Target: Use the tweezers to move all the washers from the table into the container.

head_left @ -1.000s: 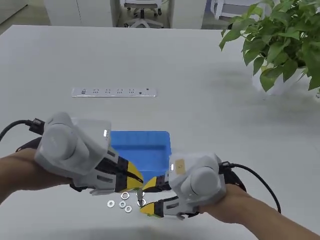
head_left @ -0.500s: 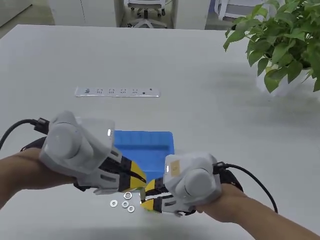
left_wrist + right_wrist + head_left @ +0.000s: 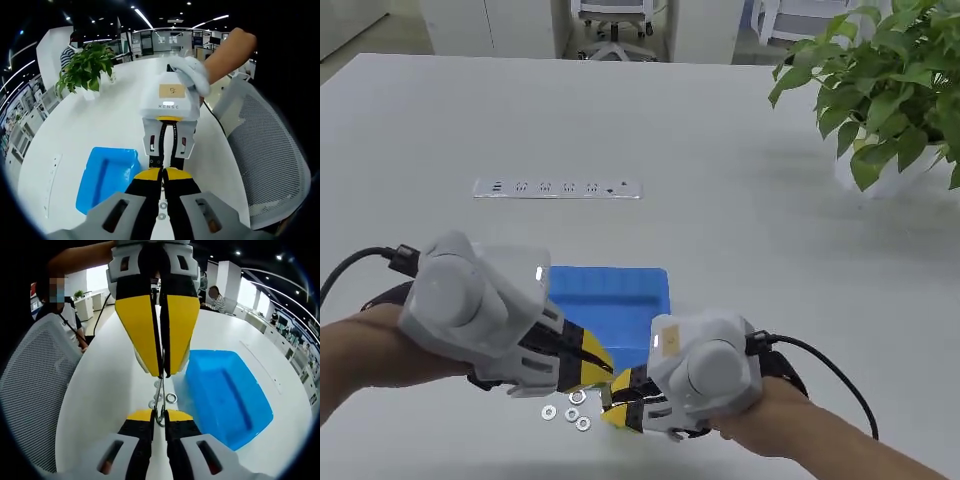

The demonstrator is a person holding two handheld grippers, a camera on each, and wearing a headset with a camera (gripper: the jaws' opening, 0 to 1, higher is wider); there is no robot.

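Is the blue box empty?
Empty. The blue box shows a bare floor; the washers lie on the table beside it.

The washers (image 3: 571, 410) are shiny metal, the container (image 3: 610, 293) glossy plastic, the table (image 3: 720, 200) matt.

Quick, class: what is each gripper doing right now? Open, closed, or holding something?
Left gripper: closed, holding the tweezers.
Right gripper: closed, pinching the same tweezers.

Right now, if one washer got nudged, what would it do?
Lying flat on the smooth table, a washer would probably slide, not roll. Small and thin, it is likely light. Its shiny metal may slip from tweezers.
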